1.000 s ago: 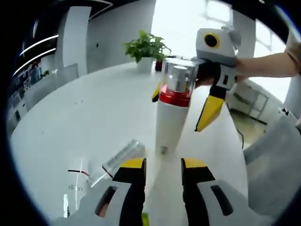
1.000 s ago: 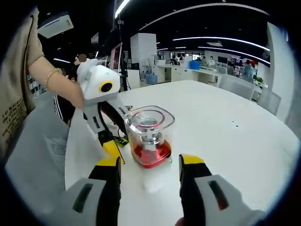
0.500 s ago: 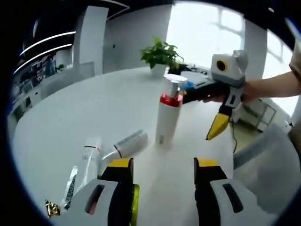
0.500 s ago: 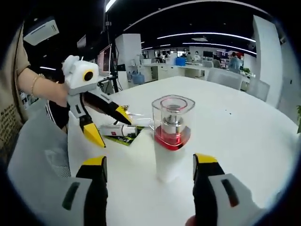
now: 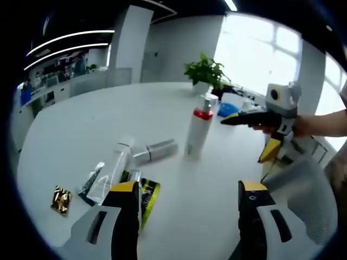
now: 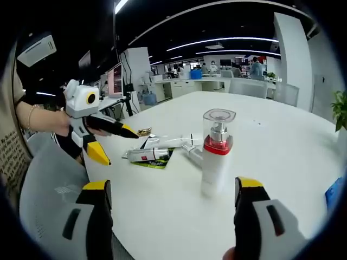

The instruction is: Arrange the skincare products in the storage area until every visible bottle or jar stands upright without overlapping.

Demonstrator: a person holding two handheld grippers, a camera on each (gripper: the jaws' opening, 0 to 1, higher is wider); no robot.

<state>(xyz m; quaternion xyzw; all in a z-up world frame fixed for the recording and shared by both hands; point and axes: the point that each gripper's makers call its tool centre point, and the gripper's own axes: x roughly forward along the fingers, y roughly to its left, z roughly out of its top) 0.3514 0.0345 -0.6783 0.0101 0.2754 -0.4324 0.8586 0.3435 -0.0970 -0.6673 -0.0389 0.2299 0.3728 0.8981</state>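
A pump bottle [image 6: 216, 151] is seen upright on the white counter [image 6: 282, 141], free of both grippers. The left gripper [image 5: 187, 189] and right gripper [image 6: 171, 187] are held with fingers apart. Tubes [image 5: 154, 151] are left lying nearby.

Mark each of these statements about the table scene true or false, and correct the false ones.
1. The pump bottle with the red collar stands upright on the white table. True.
2. The right gripper is shut on the pump bottle. False: its fingers are spread wide and the bottle stands free beyond them.
3. Several tubes lie flat on the table. True.
4. The left gripper holds a tube. False: its fingers are apart with nothing between them.
5. A green sachet lies on the table near the tubes. True.
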